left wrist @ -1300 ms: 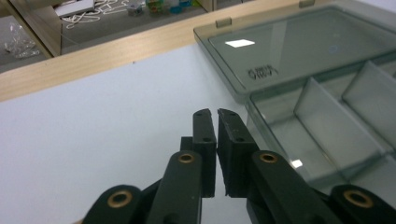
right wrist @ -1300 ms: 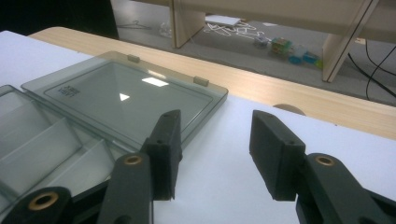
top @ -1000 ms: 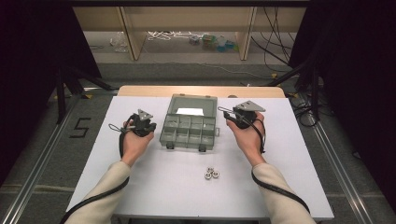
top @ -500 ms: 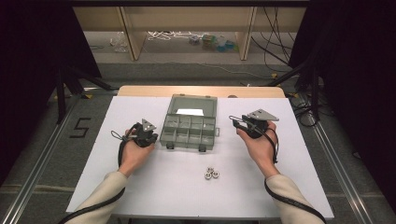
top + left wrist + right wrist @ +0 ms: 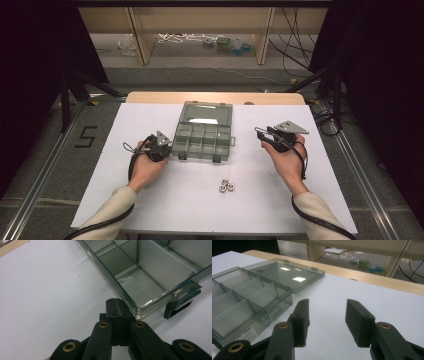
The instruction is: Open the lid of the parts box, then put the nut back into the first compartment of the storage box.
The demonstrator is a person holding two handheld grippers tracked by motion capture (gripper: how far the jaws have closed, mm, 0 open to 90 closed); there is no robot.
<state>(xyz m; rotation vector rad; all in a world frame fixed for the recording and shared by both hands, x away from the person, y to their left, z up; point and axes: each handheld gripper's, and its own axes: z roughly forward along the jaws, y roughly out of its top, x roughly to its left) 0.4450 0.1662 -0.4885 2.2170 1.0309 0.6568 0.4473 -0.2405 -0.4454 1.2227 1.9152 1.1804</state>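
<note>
Left gripper (image 5: 161,148): jaws clenched, empty, at near-left corner of organiser box (image 5: 204,131)
Right gripper (image 5: 264,134): jaws released, right of box
Nuts (image 5: 226,186): on table (image 5: 125,130), near side

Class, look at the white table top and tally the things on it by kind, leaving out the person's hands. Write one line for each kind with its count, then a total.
Clear compartment box, lid open: 1
Small metal nuts, clustered near the front of the table: 3
Handheld grippers, left gripper and right gripper: 2
Total: 6

A smoky grey see-through organiser box (image 5: 204,134) lies on a white table (image 5: 125,125), beside black tools (image 5: 117,315).
</note>
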